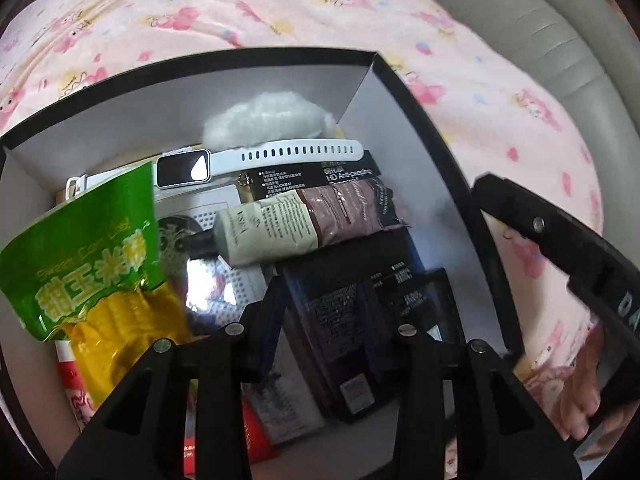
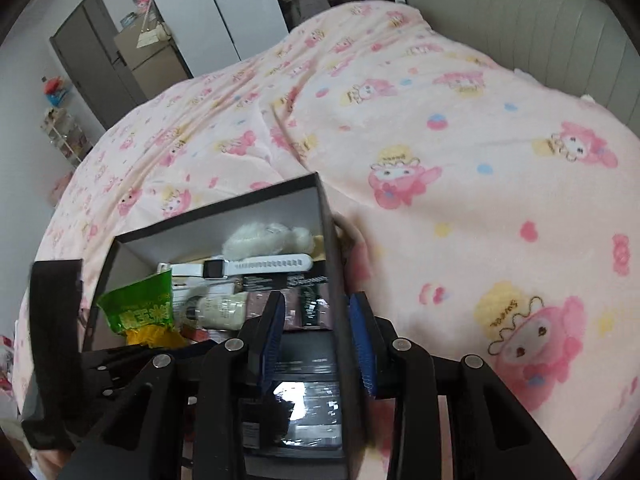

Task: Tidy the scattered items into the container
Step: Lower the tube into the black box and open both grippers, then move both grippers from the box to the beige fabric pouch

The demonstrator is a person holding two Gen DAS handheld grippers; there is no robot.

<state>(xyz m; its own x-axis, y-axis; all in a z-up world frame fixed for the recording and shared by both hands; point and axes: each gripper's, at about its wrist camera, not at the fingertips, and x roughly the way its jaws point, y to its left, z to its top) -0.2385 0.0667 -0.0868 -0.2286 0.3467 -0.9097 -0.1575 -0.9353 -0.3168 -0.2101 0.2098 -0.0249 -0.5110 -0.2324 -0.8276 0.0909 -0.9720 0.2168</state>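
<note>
A black box with a white inside (image 1: 372, 80) sits on the bed and holds a green corn snack bag (image 1: 88, 264), a white smartwatch (image 1: 256, 160), a white fluffy item (image 1: 268, 120), a cream tube (image 1: 276, 228) and dark flat packs (image 1: 360, 320). My left gripper (image 1: 344, 304) is over the box, fingers around a dark pack; contact is unclear. My right gripper (image 2: 318, 332) straddles the box's right wall (image 2: 336, 280), one blue pad (image 2: 272, 332) inside, one outside. The box also shows in the right wrist view with the snack bag (image 2: 140, 308) and watch (image 2: 240, 266).
The box rests on a pink cartoon-print blanket (image 2: 440, 160). A grey padded headboard (image 2: 520, 20) lies beyond. A door and shelves (image 2: 100, 60) stand at the far left. The other gripper's black body (image 1: 560, 256) is at the box's right.
</note>
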